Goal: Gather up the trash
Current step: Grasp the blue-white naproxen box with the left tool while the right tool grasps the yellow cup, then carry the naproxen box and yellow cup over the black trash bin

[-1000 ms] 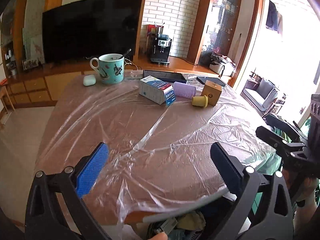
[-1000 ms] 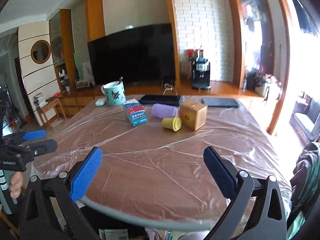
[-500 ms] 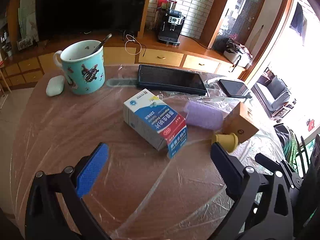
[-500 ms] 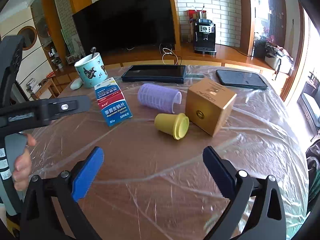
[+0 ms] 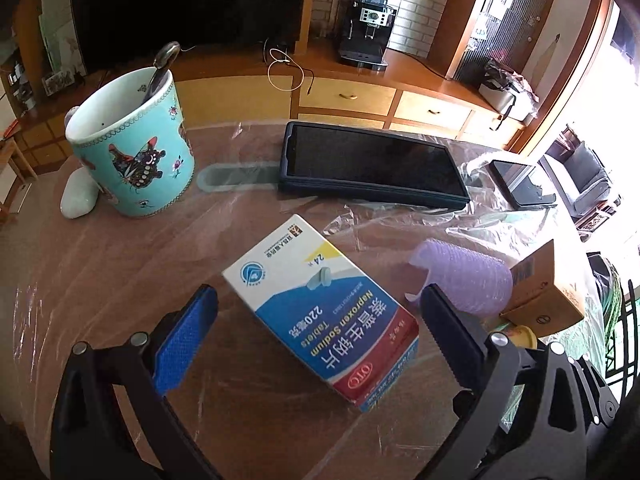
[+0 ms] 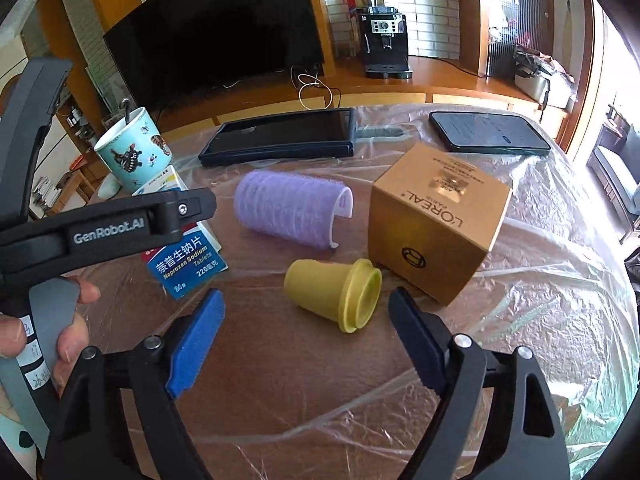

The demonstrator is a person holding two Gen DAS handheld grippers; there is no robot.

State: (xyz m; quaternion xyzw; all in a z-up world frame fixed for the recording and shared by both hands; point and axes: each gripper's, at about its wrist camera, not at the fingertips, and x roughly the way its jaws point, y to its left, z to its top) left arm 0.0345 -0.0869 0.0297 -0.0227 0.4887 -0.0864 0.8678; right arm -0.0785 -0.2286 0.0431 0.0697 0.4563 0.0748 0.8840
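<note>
Both grippers have closed in on the table's far clutter. The pill box (image 5: 320,312) lies flat, long axis diagonal toward the mug (image 5: 132,152), between the spread left gripper (image 5: 316,336). The right gripper (image 6: 306,336), also spread, frames the toppled yellow cup (image 6: 332,294) beside the box.

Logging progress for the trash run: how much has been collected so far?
Nothing looks collected yet. In hand: the open left gripper straddles the medicine box, and the open right gripper frames the yellow cup. Left on the table: both of those, the purple roller and the L'Oreal box.
</note>
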